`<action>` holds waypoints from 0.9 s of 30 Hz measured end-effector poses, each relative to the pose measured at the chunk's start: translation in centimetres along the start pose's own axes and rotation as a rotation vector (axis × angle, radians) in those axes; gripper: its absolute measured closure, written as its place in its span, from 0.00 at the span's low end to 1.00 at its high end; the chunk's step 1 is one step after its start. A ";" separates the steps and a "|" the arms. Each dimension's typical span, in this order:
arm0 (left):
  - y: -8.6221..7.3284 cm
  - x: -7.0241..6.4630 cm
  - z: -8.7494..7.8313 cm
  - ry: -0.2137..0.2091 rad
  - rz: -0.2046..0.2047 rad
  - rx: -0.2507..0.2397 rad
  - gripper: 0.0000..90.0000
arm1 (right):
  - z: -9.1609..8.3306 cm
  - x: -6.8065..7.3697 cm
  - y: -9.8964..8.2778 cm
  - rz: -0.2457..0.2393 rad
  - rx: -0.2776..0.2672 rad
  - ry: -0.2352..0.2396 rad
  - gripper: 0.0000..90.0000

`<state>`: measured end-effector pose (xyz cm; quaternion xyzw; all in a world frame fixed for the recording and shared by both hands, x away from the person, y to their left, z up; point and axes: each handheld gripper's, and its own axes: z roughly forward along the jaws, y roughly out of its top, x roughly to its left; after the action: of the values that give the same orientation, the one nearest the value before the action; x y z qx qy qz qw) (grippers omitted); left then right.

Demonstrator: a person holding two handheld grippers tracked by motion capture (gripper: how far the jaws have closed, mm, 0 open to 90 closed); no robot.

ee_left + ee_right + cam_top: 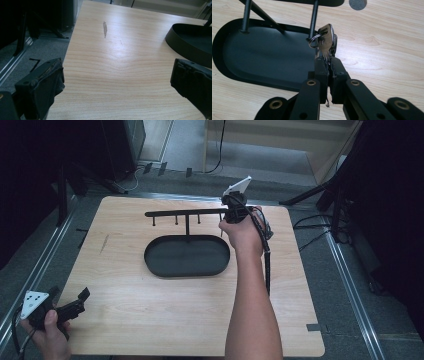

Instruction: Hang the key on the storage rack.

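A black key stand has an oval tray (187,257) and a horizontal bar (185,213) with several short pegs hanging from it. My right gripper (226,217) is at the bar's right end. In the right gripper view it (329,62) is shut on a small bunch of silver keys (325,40), held upright by their blades. The key ring (313,41) sits at the lower tip of a peg (313,20); whether it is hooked on I cannot tell. My left gripper (81,301) rests open near the table's front left corner, its jaws (117,82) wide apart over bare wood.
The wooden table (150,320) carries only the stand. The tray's rim (190,42) lies to the right, ahead of the left gripper. A dark smear (105,28) marks the wood. Grey floor, rails and stand legs surround the table. A grey round spot (357,3) is beyond the bar.
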<state>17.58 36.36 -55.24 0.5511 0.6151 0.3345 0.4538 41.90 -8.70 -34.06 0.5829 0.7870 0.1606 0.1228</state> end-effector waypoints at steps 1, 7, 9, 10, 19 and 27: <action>0.0 0.0 0.0 0.000 0.001 0.001 0.00 | 0.0 0.1 0.0 -0.003 0.001 0.001 0.96; 0.0 0.0 0.0 -0.001 0.003 0.005 0.00 | -0.5 0.1 0.1 -0.008 -0.007 -0.001 0.96; 0.0 0.0 0.0 -0.001 0.004 0.005 0.00 | -0.6 0.1 0.1 -0.013 0.000 0.000 0.96; 0.0 0.0 0.0 -0.001 0.003 0.003 0.00 | -0.7 0.1 0.0 -0.015 0.001 -0.002 0.96; 0.0 0.0 0.0 -0.003 0.003 0.002 0.00 | -0.2 0.0 0.1 -0.014 -0.005 -0.013 0.96; 0.0 0.0 0.0 -0.004 0.005 0.003 0.00 | 1.1 -0.2 -0.3 -0.026 0.024 -0.033 0.90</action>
<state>17.58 36.36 -55.24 0.5538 0.6133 0.3336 0.4536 42.17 -8.82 -35.21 0.5767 0.7941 0.1399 0.1311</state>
